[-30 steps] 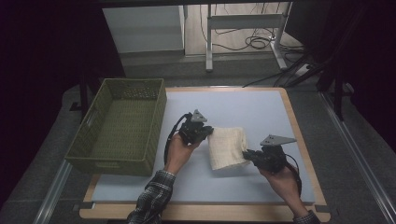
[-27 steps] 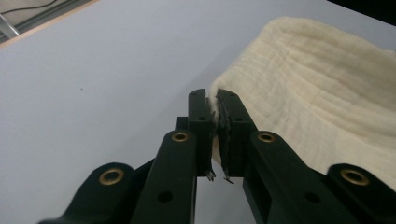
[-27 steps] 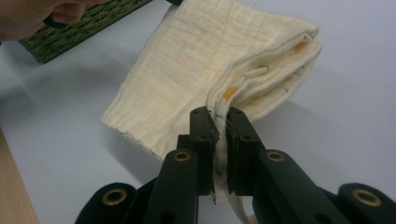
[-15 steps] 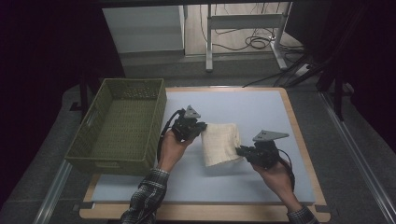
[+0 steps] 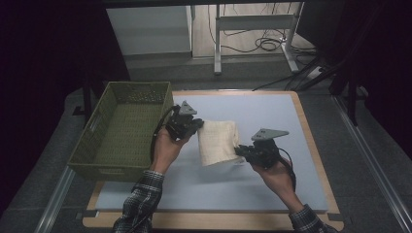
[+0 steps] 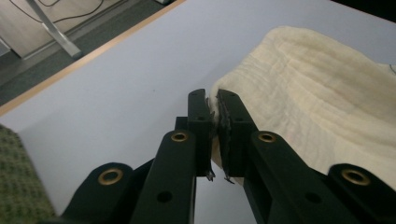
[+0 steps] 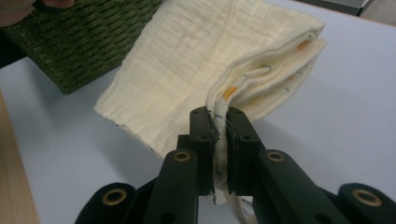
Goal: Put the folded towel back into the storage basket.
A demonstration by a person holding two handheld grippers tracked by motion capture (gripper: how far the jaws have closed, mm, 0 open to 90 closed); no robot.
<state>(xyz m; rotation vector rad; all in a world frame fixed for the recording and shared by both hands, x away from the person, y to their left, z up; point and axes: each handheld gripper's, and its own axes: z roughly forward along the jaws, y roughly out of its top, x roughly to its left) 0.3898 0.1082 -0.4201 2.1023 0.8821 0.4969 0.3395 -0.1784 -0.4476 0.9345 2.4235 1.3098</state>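
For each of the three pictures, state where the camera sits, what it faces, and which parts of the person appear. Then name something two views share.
High view: above the table, looking down; forearms, left gripper, right gripper, folded cloth, green basket.
Left gripper view: on the left gripper, facing the cloth.
Right gripper view: on the right gripper, facing the cloth.
Shared: cloth, basket.

Pinched hem: hidden inside both grippers' shut jaws.
Folded cream cloth (image 6: 317, 107): cut off at the left gripper view's right edge.
Green woven basket (image 7: 88, 37): cropped at the right gripper view's top.
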